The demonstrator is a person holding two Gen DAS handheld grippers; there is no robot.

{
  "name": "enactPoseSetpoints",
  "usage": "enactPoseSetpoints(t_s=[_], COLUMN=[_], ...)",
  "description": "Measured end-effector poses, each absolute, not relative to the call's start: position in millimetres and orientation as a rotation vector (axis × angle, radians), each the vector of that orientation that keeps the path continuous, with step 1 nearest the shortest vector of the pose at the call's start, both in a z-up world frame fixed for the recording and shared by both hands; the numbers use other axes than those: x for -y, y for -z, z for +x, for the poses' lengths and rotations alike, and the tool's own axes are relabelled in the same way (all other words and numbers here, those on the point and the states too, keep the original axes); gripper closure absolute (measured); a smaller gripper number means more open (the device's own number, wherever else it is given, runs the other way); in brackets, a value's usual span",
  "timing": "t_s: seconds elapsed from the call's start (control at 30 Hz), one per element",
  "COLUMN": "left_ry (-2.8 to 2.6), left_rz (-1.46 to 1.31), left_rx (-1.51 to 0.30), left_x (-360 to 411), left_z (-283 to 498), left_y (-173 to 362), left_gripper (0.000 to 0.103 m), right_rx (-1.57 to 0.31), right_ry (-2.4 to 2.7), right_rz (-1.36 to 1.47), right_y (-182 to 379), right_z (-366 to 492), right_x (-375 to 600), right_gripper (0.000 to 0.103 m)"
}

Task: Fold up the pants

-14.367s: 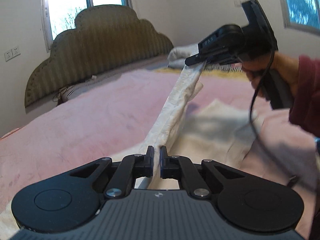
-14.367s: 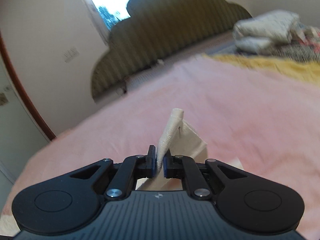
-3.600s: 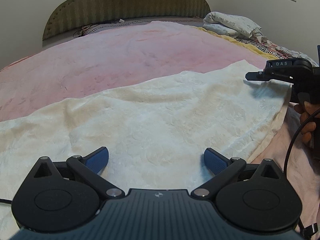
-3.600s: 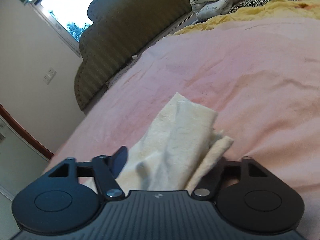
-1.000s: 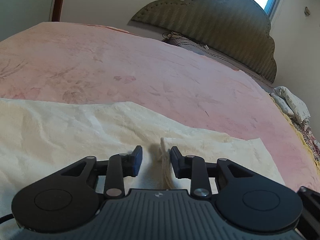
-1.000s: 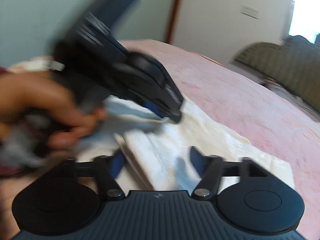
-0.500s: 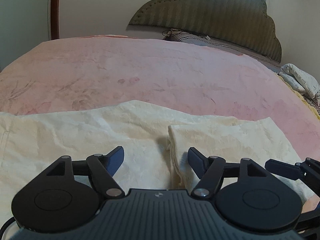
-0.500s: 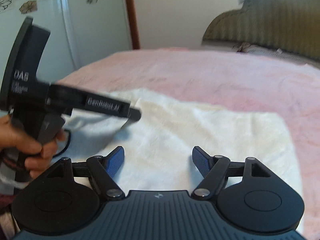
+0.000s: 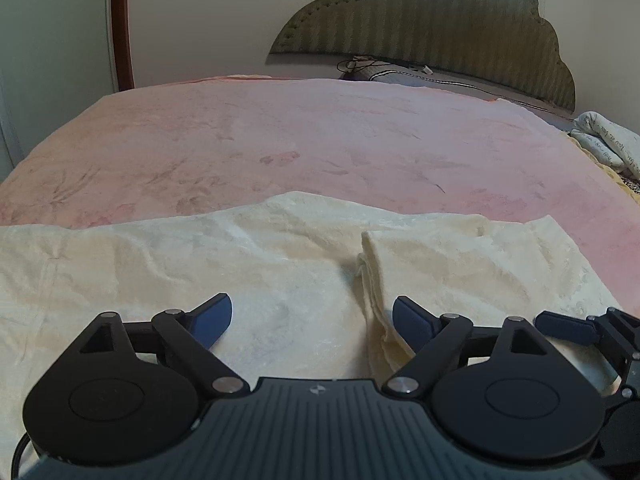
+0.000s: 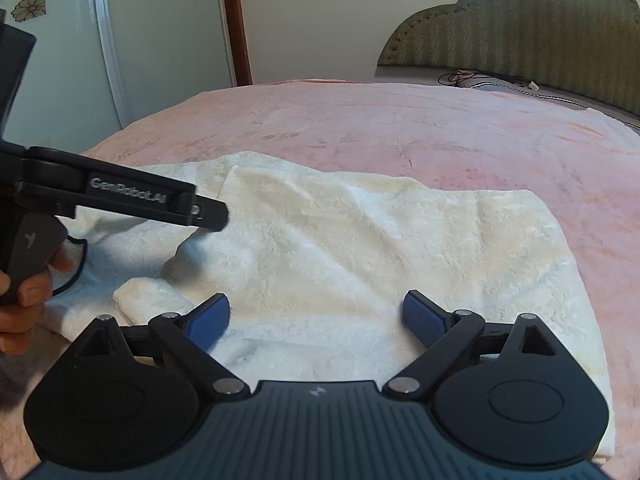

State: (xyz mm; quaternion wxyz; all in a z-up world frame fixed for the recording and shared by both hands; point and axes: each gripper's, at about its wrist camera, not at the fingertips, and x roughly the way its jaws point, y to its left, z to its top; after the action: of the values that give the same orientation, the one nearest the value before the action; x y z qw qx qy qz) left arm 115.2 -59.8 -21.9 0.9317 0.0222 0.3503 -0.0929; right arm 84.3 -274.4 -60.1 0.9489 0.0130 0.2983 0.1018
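Note:
Cream pants point(image 9: 260, 264) lie flat on the pink blanket point(image 9: 320, 140), with a folded-over layer point(image 9: 460, 264) on the right whose edge runs down toward my left gripper. My left gripper point(image 9: 312, 316) hovers just above the cloth. Its jaws are opening wide and nothing is pinched between them. In the right wrist view the pants point(image 10: 380, 240) spread out ahead. My right gripper point(image 10: 316, 316) is also opening over the fabric, holding nothing. The left gripper point(image 10: 214, 216) reaches in from the left there, held by a person's hand point(image 10: 24, 292).
A padded olive headboard point(image 9: 440, 36) stands at the far end of the bed, with cables point(image 9: 360, 66) at its base. Rolled bedding point(image 9: 608, 144) lies at the right edge. A flowered wardrobe door point(image 10: 60, 40) and a brown door frame point(image 10: 236, 20) stand to the left.
The left jaws went from nearly shut around the folded edge to wide apart, letting it go. The right gripper rolled level, dropped toward the cloth and opened wider.

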Motion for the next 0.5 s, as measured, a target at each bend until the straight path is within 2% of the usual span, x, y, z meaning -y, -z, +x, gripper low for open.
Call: enactPoseSetpoints(t_s=[0.07, 0.33, 0.5], left_ry=[0.164, 0.034, -0.035], left_rz=[0.072, -0.03, -0.059], left_rx=[-0.697, -0.73, -0.668], left_x=[49.2, -36.4, -73.5], left_z=[104.3, 72.3, 34.4], left_y=[19.4, 29.8, 17.1], left_gripper=[0.007, 0.007, 0.007], right_rx=[-0.607, -0.536, -0.478], right_ry=[-0.199, -0.187, -0.359], right_rz=[0.025, 0.018, -0.086], right_y=[61.0, 53.4, 29.9], right_z=[81.3, 68.6, 59.9], right_x=[272.1, 262.2, 219.0], right_gripper=[0.006, 0.005, 0.005])
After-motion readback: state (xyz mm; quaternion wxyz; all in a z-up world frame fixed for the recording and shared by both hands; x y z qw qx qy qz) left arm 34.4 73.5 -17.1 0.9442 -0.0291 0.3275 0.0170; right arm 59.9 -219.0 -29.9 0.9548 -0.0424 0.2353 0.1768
